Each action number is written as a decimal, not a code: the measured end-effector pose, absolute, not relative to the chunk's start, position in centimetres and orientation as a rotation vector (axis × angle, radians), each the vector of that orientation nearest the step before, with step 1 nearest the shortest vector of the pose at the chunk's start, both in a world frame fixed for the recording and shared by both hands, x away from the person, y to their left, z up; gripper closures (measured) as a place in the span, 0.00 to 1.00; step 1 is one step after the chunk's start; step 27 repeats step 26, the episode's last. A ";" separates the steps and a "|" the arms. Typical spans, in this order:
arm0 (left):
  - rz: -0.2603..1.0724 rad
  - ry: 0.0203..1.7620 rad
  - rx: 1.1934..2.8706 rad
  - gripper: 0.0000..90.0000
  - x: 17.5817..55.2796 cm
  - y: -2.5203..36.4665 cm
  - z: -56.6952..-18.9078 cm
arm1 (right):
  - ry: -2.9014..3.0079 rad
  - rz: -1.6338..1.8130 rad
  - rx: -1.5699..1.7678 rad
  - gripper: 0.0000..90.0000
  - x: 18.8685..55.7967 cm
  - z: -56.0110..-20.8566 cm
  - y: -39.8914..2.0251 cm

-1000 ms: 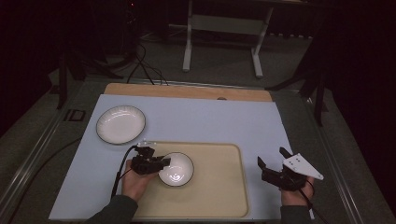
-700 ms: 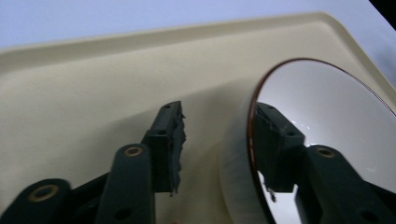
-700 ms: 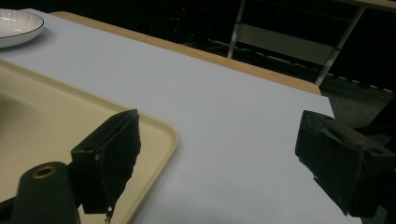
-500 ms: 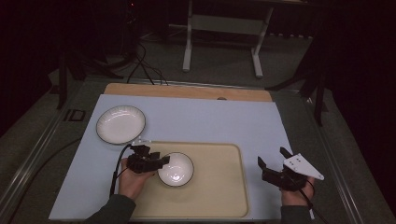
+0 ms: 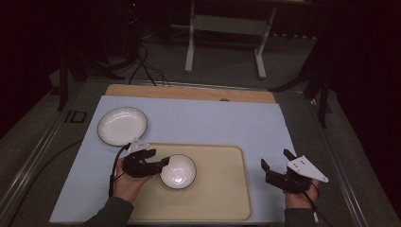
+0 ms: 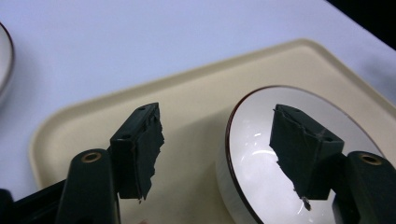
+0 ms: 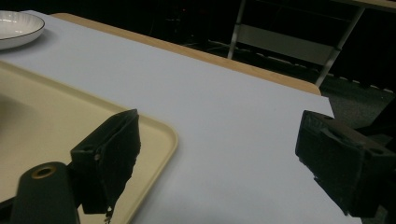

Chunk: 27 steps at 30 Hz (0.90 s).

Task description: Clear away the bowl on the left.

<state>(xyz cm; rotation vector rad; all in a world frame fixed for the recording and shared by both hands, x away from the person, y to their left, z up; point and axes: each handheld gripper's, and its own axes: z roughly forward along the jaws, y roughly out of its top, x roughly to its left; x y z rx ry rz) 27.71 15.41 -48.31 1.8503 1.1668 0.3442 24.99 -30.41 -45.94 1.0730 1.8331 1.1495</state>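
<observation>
A: Starting at the left, the plate [image 5: 122, 126] sat on the pale surface [image 5: 213, 123], just beyond the tray's far left corner and apart from it. What did you make of your left gripper [image 5: 161, 164] there?

B: You had it at the bowl [image 5: 178, 171], which sat on the tray [image 5: 222, 189], left of the tray's middle. The jaws had just been opening and stood spread wide, one outside the bowl's rim [image 6: 231, 135] and one over its hollow, neither pressing on it. So the bowl was let go, resting on the tray by itself.

A: And how would you have finished that release well?

B: I'd say you needed to lift straight up until the inner jaw was above the rim, and only then draw back toward yourself. Pulling sideways too early would probably have hooked the rim and dragged the bowl.

A: What about room to move?

B: The tray's raised edge ran close by on your side, so a low pull back risked catching it. To the right of the bowl, the tray lay bare and open.

A: And the right gripper [image 5: 274, 163]?

B: You held it off the tray's right edge, over the surface, with its jaws apart and nothing between them. Open surface stretched ahead of it as far as the wooden strip [image 5: 189, 92] along the far side.
</observation>
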 end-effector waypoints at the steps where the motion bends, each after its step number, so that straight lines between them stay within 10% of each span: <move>1: 0.361 1.163 1.845 0.37 27.6 15.5 -48.2 | 1.833 1.149 1.074 0.15 25.0 -45.9 -30.4; 27: 0.748 1.322 1.598 0.34 26.2 22.2 -46.1 | 1.823 1.158 1.078 0.15 25.0 -45.9 -30.6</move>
